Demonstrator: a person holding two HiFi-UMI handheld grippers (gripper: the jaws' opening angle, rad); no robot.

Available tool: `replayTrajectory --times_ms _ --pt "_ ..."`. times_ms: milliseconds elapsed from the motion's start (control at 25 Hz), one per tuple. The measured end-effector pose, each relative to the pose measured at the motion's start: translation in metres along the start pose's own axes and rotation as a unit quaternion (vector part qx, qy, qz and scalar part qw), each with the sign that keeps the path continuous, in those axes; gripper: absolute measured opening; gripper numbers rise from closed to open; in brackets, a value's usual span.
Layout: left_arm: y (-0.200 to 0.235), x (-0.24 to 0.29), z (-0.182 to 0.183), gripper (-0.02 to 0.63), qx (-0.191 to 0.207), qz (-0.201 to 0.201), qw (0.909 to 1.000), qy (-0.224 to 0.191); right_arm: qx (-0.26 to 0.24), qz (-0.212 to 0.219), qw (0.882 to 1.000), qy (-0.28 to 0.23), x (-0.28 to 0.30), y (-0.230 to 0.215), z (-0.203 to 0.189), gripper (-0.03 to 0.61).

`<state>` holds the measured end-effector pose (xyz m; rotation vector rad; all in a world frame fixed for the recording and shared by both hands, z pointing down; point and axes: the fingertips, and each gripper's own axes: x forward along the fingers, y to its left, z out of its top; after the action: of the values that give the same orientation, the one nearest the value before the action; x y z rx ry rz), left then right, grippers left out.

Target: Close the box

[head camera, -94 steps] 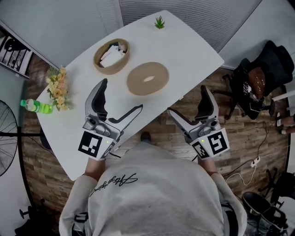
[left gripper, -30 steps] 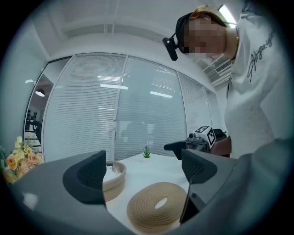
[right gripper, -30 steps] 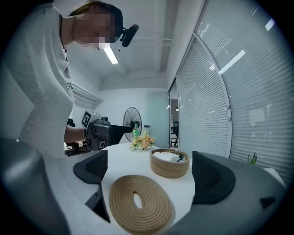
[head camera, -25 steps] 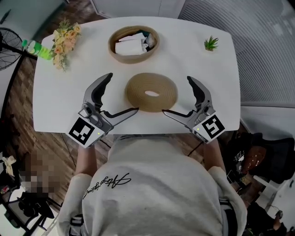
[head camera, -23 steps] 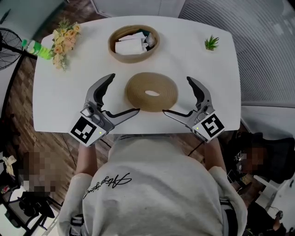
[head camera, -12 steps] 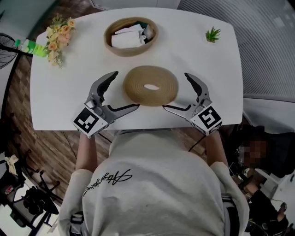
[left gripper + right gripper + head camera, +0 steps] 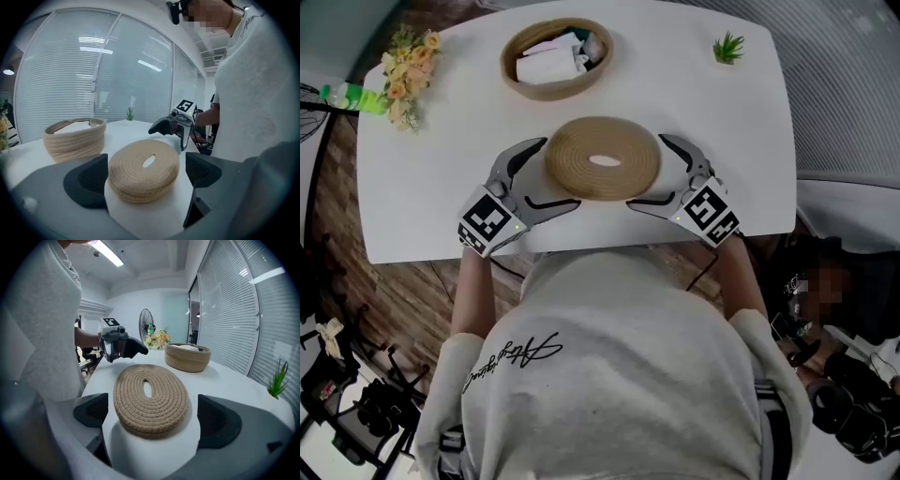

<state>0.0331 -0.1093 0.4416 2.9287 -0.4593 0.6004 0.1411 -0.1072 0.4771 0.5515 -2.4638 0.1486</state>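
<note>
Flat on the white counter (image 7: 441,187), at the centre of the head view: a round coiled-rope lid (image 7: 603,157) with an oval slot in its middle. Above it, toward the upper left of the frame and well apart from it: the matching rope box (image 7: 553,92), uncovered, with white packets inside.

Closing on the lid from both sides, at counter level: the left tool (image 7: 560,173) at the lid's left edge and the right tool (image 7: 645,171) at its right edge. Jaws of both spread wide, with the lid between them. Nothing clamped.

In the left gripper view, a near edge of the lid between the two dark pads, the left-hand pad just beside the rope rim. Touching or not is hard to tell from this angle. In the right gripper view, the same picture from the other side: lid low in the frame, a gap of bare counter between the rope and each pad.

At the upper left corner of the head view, a bunch of flowers (image 7: 401,70) and a green bottle (image 7: 347,97). At the upper right, a small plant (image 7: 728,47). Filling the lower half, a grey sweatshirt (image 7: 609,375).
</note>
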Motion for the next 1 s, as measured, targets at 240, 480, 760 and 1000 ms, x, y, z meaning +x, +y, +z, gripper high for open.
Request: replayTrajectory --times_ms 240,480,760,1000 --pt "0.008 0.003 -0.015 0.499 -0.005 -0.002 0.9998 0.021 0.011 0.008 1.0 0.024 0.009 0.0 -0.011 0.588" --pt "0.008 0.007 -0.026 0.5 -0.006 -0.026 0.9985 0.049 -0.007 0.008 0.998 0.056 0.014 0.001 -0.02 0.592" --pt "0.015 0.012 -0.038 0.5 -0.009 -0.035 0.9966 0.074 0.013 0.012 0.998 0.063 0.019 -0.003 -0.027 0.592" --pt "0.012 0.016 -0.046 0.499 0.004 -0.051 0.9931 0.106 0.018 0.019 0.998 0.061 0.021 -0.002 -0.028 0.592"
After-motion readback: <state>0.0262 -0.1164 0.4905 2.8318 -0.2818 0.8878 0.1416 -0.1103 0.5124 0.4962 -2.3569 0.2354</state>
